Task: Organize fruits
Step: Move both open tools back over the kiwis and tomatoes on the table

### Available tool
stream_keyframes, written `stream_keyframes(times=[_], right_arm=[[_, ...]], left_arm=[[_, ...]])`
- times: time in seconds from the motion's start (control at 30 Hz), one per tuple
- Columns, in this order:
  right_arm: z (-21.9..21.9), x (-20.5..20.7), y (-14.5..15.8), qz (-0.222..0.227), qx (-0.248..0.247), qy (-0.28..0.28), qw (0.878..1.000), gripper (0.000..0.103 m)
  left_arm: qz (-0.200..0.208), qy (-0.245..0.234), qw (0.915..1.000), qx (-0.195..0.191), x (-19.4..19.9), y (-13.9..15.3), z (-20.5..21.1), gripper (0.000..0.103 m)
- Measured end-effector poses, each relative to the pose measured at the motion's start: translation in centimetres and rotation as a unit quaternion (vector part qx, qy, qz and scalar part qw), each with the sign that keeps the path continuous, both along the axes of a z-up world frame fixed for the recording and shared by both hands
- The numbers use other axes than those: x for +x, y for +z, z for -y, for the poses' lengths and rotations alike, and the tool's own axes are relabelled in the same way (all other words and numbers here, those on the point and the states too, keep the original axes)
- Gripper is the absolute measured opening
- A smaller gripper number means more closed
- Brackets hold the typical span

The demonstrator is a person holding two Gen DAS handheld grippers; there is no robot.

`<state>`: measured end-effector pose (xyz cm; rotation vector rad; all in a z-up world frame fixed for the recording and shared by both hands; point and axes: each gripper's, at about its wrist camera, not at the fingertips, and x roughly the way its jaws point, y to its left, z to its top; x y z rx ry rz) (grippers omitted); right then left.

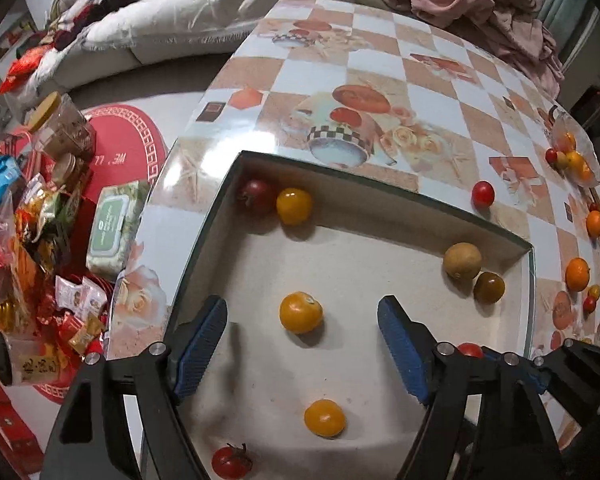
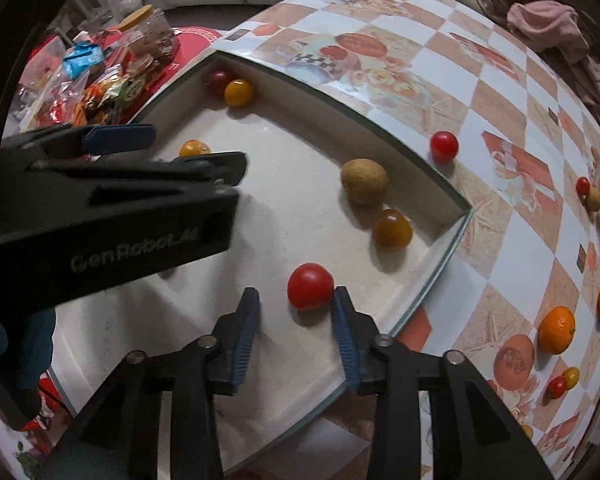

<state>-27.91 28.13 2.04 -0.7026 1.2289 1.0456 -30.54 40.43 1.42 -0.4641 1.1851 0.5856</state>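
Observation:
A shallow white-lined box [image 1: 380, 210] sits on the checked table and holds several small fruits. My left gripper [image 1: 302, 306] points down into it, open, and a yellow tomato [image 1: 301, 312] lies on the box floor between its blue pads, clear of both. My right gripper [image 2: 296, 294] is open over the box's near right part. A red tomato [image 2: 310, 286] rests on the floor at its tips, close against the right pad and apart from the left one. In the right wrist view the left gripper [image 2: 196, 147] straddles the yellow tomato [image 2: 194, 147].
Also in the box: a dark red and a yellow tomato in the far corner [image 1: 274, 202], a brown round fruit [image 1: 462, 260], an olive tomato [image 1: 489, 287]. On the table lie a red tomato [image 2: 444, 146], oranges [image 2: 557, 330] and a glass bowl [image 1: 572, 156]. Snack packets [image 1: 32, 220] lie left.

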Motion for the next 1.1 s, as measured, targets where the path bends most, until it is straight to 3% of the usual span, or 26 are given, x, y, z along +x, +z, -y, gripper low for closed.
stream_keyframes(times=[0.13, 0.2, 0.23, 0.57, 0.8, 1.1], right_arm=[[0.3, -0.7, 0.6, 0.001, 0.012, 0.008, 1.000, 0.062], [0.5, -1.0, 1.4, 0.007, 0.024, 0.013, 1.000, 0.078], [0.6, -1.1, 1.8, 0.010, 0.031, 0.014, 0.999, 0.079], [3.5, 0.7, 5.2, 0.006, 0.069, -0.032, 0.997, 0.079], [9.5, 4.8, 6.0, 0.003, 0.066, -0.115, 0.991, 0.079], [20.9, 9.7, 5.5, 0.015, 0.029, -0.240, 0.970, 0.079]], left_arm=[[0.007, 0.009, 0.9999, 0.003, -0.3, 0.7, -0.7, 0.079], [0.009, 0.010, 0.9999, 0.009, -0.3, 1.2, -0.8, 0.079], [0.010, 0.009, 0.9998, 0.014, -0.3, 1.5, -0.9, 0.079], [0.024, -0.027, 0.9986, 0.039, 1.1, 4.8, 1.6, 0.079], [0.039, -0.082, 0.9952, 0.036, 3.5, 6.6, 6.8, 0.079], [0.042, -0.169, 0.9847, 0.006, 5.6, 6.5, 16.1, 0.078]])
